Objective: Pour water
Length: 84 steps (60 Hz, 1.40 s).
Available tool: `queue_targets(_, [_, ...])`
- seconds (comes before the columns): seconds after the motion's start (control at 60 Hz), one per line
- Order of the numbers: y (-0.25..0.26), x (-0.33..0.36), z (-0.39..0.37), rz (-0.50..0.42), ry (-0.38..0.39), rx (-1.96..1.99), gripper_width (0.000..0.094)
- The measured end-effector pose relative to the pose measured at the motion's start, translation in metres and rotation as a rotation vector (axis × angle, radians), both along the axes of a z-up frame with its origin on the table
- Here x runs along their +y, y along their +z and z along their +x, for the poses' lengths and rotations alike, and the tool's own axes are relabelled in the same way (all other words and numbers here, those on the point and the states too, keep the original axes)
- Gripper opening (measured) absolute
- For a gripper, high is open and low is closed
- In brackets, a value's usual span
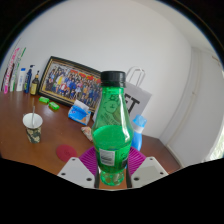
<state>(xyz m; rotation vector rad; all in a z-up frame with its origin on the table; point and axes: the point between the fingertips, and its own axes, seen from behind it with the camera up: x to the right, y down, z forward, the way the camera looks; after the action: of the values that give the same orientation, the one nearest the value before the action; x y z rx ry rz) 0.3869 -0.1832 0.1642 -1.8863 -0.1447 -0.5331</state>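
Bottles (20,78) at the table's (15,135) far left edge are too small to make out. A paper cup (33,126) stands on the wood, a framed group photo (72,82) leaning on the wall behind it. The gripper (112,163) is clenched on a green bottle (112,125), which stands upright between the fingers: translucent, black cap, label around its middle; the pads' inner faces are hidden behind it. A white bag (138,97) behind is partly hidden.
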Motion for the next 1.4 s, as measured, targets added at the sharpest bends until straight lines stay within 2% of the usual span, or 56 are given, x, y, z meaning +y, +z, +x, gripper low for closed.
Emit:
queue_targets(0.217, [0.045,0.062,-0.043,-0.093,0.087,-0.545,0.0354])
queue_targets(0.467, [0.026,0.109,-0.1,-0.274,0.221,-1.191,0.0353])
queue_targets(0.65, [0.011,0.121,-0.11,-0.412,0.231,-1.491,0.0357])
queue_targets(0.867, [0.003,0.128,-0.128,-0.451,0.268,-1.584,0.0358])
queue_targets(1.033, [0.006,0.127,-0.125,-0.44,0.267,-1.499,0.0357])
queue_targets(1.133, [0.012,0.122,-0.12,-0.406,0.245,-1.3,0.0356])
queue_targets(1.3, [0.03,0.112,-0.121,-0.281,0.152,-0.785,0.0355])
queue_targets(1.4, [0.041,0.116,-0.125,-0.2,0.165,-0.491,0.0356])
